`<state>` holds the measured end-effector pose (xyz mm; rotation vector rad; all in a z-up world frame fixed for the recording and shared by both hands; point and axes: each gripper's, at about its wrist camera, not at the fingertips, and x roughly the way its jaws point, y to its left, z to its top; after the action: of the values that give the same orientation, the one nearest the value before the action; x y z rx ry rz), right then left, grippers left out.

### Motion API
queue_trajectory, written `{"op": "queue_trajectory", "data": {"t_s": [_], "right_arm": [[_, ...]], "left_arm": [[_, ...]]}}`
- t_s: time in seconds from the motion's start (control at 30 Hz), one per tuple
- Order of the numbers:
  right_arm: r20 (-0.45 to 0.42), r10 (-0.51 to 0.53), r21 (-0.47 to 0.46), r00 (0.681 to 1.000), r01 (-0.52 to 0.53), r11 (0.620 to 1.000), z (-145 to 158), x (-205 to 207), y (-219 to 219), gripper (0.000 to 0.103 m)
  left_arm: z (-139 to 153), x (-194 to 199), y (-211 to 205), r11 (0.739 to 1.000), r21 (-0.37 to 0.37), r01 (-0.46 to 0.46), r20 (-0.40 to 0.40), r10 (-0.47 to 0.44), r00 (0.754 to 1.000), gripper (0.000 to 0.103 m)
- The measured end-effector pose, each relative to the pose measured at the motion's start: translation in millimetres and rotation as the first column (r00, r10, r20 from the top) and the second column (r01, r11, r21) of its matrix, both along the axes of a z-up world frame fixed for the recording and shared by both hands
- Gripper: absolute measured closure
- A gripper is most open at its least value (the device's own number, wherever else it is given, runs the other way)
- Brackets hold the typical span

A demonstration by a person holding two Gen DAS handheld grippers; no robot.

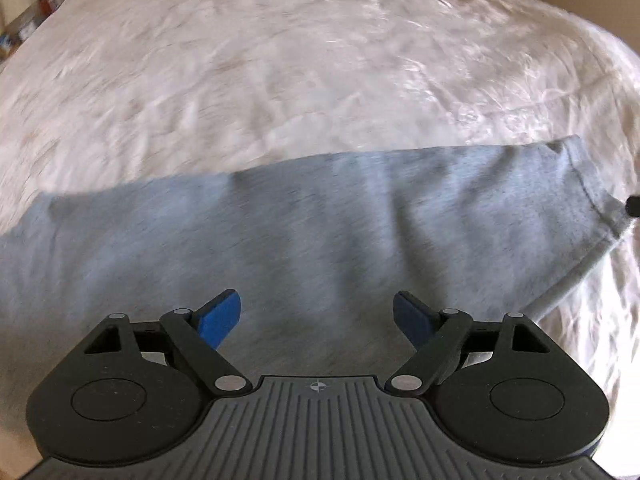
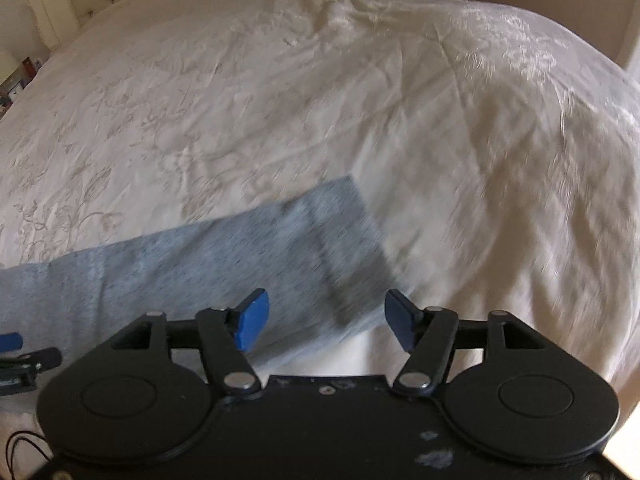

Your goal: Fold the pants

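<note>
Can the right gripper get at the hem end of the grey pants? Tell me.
Probably yes: the right gripper is open above the grey pants, whose end lies flat on the white bedspread with nothing covering it.

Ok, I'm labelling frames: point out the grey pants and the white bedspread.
grey pants (image 1: 320, 220), left wrist view, middle of the flat fabric.
white bedspread (image 2: 280, 100), right wrist view, bare wrinkled stretch beyond the pants.

Soft daylight; motion blur throughout; fisheye bending at edges.
</note>
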<state>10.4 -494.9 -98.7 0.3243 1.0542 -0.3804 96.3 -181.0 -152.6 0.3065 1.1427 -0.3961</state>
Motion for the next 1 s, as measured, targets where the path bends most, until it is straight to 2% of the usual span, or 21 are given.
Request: {"op": "queue_trajectory", "data": {"t_s": [0.13, 0.2, 0.4, 0.53, 0.63, 0.77, 0.83, 0.9, 1.0], "right_arm": [[0.003, 0.012, 0.014, 1.000, -0.012, 1.000, -6, 4, -31, 0.029], [0.005, 0.015, 0.027, 1.000, -0.015, 1.000, -9, 6, -43, 0.027], [-0.025, 0.035, 0.139, 0.999, -0.031, 0.990, -36, 20, -78, 0.024], [-0.037, 0.046, 0.284, 0.998, -0.034, 0.958, -57, 29, -94, 0.023], [-0.053, 0.057, 0.359, 0.997, -0.035, 0.933, -75, 35, -100, 0.023], [-0.039, 0.090, 0.408, 0.995, -0.067, 0.911, -89, 44, -101, 0.012], [-0.028, 0.100, 0.437, 0.995, -0.078, 0.896, -96, 49, -101, 0.010], [-0.027, 0.111, 0.457, 0.994, -0.086, 0.885, -103, 54, -100, 0.000], [-0.006, 0.122, 0.487, 0.993, -0.103, 0.868, -109, 62, -98, 0.000]], "left_arm": [[-24, 10, -27, 0.996, 0.089, 0.009, -0.042, -0.005, 0.999, 0.019], [-35, 14, -25, 0.993, 0.119, -0.004, -0.072, 0.013, 0.997, 0.018], [-43, 22, -24, 0.990, 0.132, -0.052, -0.109, 0.066, 0.992, 0.016], [-48, 27, -27, 0.987, 0.152, -0.058, -0.113, 0.076, 0.991, 0.012], [-52, 29, -24, 0.986, 0.153, -0.070, -0.122, 0.089, 0.989, 0.010], [-51, 28, -22, 0.984, 0.158, -0.081, -0.129, 0.102, 0.986, 0.004], [-51, 29, -21, 0.984, 0.157, -0.089, -0.136, 0.111, 0.985, 0.002], [-52, 30, -20, 0.983, 0.157, -0.094, -0.142, 0.116, 0.983, 0.001], [-55, 32, -20, 0.982, 0.161, -0.098, -0.146, 0.122, 0.982, 0.000]]}}
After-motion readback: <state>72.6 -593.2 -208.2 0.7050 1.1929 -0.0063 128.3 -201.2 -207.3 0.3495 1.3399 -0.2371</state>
